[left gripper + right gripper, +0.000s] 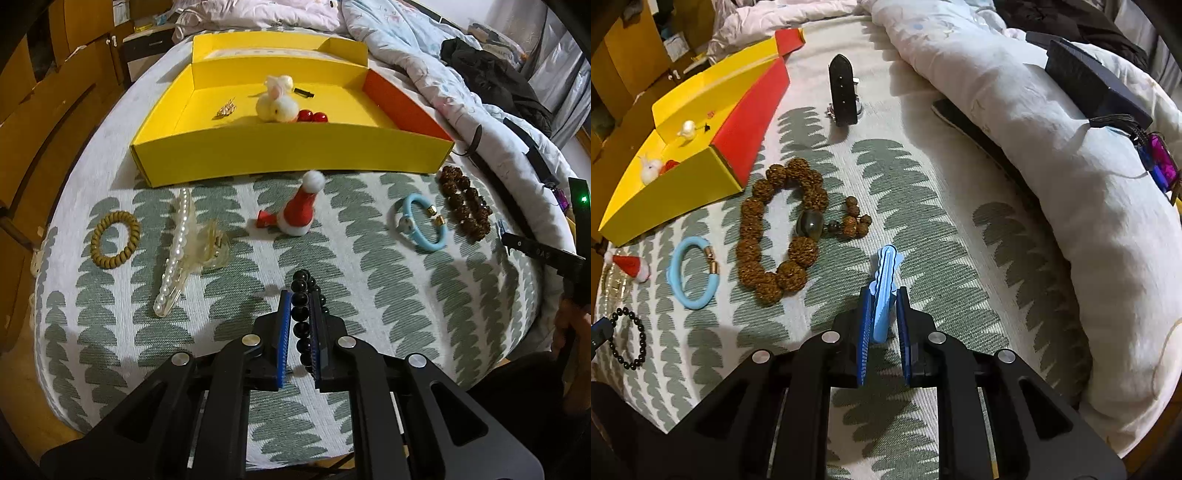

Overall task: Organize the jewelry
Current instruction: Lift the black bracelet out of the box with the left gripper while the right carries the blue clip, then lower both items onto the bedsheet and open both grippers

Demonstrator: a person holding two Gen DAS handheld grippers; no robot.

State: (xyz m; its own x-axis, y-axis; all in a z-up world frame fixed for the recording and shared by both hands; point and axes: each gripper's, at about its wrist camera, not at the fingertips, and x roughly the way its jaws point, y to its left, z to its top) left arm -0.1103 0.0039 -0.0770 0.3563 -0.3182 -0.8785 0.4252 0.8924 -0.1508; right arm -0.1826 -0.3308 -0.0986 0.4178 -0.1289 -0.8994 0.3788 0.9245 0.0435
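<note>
The left tool [300,299] is closed on a black bead bracelet [301,291], low over the bed in front of the yellow box [291,155]; the right tool [882,295] is pinched on a light blue hair clip [884,275], to the right of that box. The round, glossy beads could slip out, because only a few are clamped.

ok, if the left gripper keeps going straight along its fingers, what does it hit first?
Probably the patterned bed cover just past the black bead bracelet that the left gripper is shut on. It points steeply down, short of the Santa hat clip. Depth is uncertain.
</note>
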